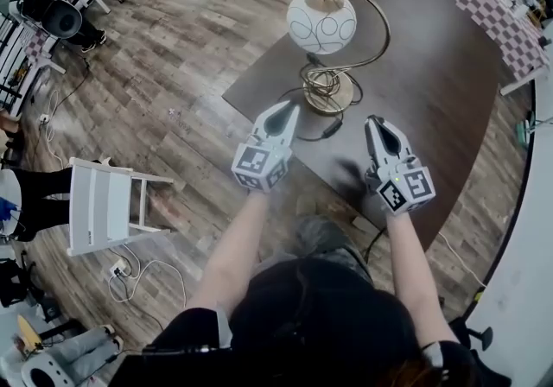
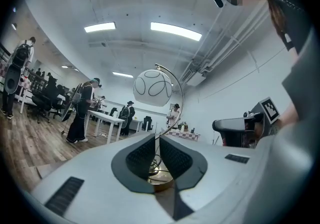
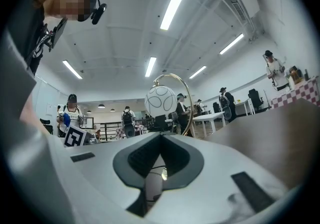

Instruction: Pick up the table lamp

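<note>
Although your left gripper [image 1: 291, 109] and right gripper [image 1: 374, 123] are held level and close in, the pick-up has not begun: the table lamp [image 1: 324, 27] stands upright on the dark table [image 1: 432, 57], untouched, its brass base [image 1: 331, 98] just ahead of the two grippers and between them. Left jaws are closed to a sliver and hold nothing; right jaws are pressed together, likewise empty. By my judgement every step is outstanding: open the jaws, take hold, lift. Note the cord [image 1: 324, 130] beside the base, which may drag.
</note>
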Demonstrator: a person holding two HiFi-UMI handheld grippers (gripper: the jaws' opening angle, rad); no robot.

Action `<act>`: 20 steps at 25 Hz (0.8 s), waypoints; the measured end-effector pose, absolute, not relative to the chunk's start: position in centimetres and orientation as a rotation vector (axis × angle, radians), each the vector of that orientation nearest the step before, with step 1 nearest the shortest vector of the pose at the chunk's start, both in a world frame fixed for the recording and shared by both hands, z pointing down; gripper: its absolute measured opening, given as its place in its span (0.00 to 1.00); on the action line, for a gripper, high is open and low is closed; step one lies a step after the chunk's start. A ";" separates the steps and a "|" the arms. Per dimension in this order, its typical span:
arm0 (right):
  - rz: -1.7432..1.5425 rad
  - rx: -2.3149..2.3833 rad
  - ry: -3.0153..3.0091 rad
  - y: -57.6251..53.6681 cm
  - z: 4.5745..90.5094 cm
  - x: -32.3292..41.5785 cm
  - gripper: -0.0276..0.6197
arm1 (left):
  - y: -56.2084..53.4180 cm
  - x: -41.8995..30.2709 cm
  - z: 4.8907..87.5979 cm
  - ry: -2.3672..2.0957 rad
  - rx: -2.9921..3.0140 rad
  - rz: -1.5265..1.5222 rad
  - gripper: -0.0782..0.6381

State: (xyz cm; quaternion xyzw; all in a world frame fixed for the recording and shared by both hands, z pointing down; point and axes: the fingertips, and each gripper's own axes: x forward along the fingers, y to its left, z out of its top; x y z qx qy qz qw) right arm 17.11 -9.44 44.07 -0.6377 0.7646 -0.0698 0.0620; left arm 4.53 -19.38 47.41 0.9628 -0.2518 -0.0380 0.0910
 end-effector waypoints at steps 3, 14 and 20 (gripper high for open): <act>-0.202 -1.915 2.326 -10.5 44.3 17.4 0.05 | -20.6 5.9 47.9 -0.727 2.875 -0.103 0.16; -0.187 -1.893 2.328 -12.4 44.8 20.0 0.05 | -24.3 10.3 50.9 -0.717 2.882 -0.061 0.28; -0.141 -1.862 2.415 -13.7 44.8 19.1 0.05 | -26.4 11.2 52.5 -0.751 2.883 -0.023 0.33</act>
